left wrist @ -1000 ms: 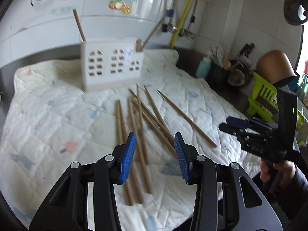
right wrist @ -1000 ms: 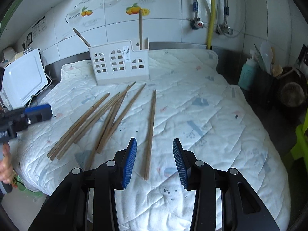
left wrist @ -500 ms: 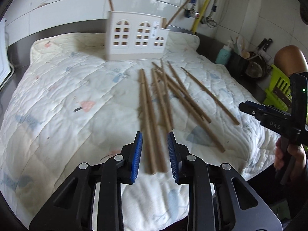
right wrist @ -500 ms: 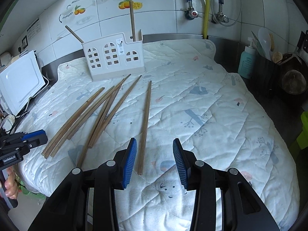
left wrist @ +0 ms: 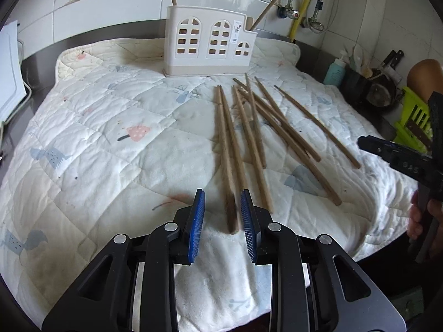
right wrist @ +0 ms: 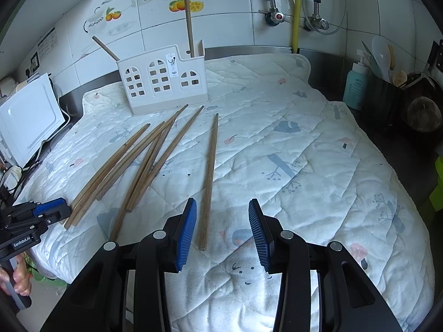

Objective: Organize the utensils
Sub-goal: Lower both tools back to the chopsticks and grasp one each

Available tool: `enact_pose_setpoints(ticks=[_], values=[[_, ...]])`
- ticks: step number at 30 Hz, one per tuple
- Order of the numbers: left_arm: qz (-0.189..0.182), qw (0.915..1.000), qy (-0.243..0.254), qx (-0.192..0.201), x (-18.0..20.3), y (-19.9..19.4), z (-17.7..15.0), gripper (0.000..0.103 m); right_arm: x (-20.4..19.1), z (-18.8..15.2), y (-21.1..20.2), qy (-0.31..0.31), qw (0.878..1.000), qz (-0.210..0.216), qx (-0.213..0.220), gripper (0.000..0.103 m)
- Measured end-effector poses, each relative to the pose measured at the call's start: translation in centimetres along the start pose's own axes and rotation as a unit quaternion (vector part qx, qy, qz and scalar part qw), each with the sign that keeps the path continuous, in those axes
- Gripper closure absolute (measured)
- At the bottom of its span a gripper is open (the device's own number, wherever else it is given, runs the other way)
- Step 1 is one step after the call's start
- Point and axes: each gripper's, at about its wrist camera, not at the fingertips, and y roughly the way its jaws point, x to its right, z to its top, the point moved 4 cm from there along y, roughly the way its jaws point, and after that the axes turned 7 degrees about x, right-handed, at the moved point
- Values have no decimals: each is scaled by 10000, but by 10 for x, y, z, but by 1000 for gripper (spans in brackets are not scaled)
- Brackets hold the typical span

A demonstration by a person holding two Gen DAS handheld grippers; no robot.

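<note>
Several wooden chopsticks (left wrist: pixel 250 132) lie spread on a white quilted cloth (left wrist: pixel 110 144), in front of a white plastic utensil holder (left wrist: pixel 207 45) with two chopsticks standing in it. My left gripper (left wrist: pixel 223 210) is open, low over the cloth, with the near ends of the leftmost chopstick pair (left wrist: pixel 228 166) between its fingers. My right gripper (right wrist: pixel 222 218) is open and empty, just right of the near end of a lone chopstick (right wrist: pixel 209 171). The chopsticks (right wrist: pixel 144 163) and holder (right wrist: pixel 163 80) also show in the right wrist view.
A white appliance (right wrist: pixel 30 121) stands left of the cloth. A teal bottle (right wrist: pixel 355 85), a black utensil pot (right wrist: pixel 384 94) and a green rack (left wrist: pixel 415 119) stand to the right. Tiled wall and pipes (right wrist: pixel 296 11) are behind.
My left gripper has moved forward and down, so the leftmost chopstick pair now lies between its fingers, and its jaws have narrowed. My right gripper has shifted slightly and stays open.
</note>
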Motion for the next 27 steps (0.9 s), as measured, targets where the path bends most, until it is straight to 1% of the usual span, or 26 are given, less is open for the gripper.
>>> enact_pose_setpoints(ticks=[4, 12, 15, 17, 21, 23, 27], values=[[133, 9999, -65, -6, -4, 5, 0, 83, 2, 0, 1, 32, 10000, -13, 1, 65], [170, 9998, -86, 62, 2, 10, 1, 84, 6, -5, 11, 179, 9998, 31, -107, 68], [255, 9996, -11, 68, 4, 10, 2, 92, 5, -7, 14, 166, 9998, 26, -144, 73], [241, 9997, -41, 75, 5, 10, 2, 94, 5, -8, 16, 199, 9997, 52, -162, 74], [184, 9998, 62, 73, 10, 11, 1, 94, 3, -7, 21, 201, 9996, 77, -163, 75], [124, 9999, -24, 64, 8, 11, 1, 94, 1, -5, 24, 203, 9996, 123, -172, 78], [9, 9998, -178, 36, 4, 12, 1, 94, -6, -4, 29, 179, 9995, 185, -158, 78]])
